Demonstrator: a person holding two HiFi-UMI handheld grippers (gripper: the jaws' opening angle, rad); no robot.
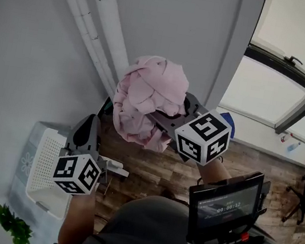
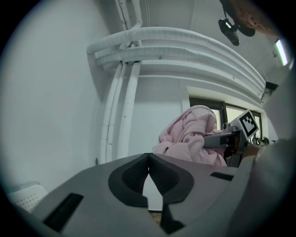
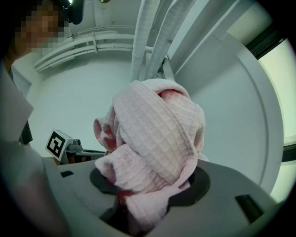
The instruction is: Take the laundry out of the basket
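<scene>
- Clamping a bunched pink waffle-weave cloth (image 3: 155, 134), the right gripper (image 1: 170, 120) holds it in the air.
- Left gripper (image 2: 148, 159): jaws pressed together, nothing between them.
- White laundry basket (image 1: 46, 163) sits by the wall, well apart from the cloth.

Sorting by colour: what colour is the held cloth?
Pale pink cloth; clearest in the right gripper view.

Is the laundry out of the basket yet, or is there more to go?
A pink bundle of laundry is already lifted clear, clamped in the right gripper. The left gripper is shut and empty. The white basket looks bare where visible; setting the bundle down remains.
</scene>
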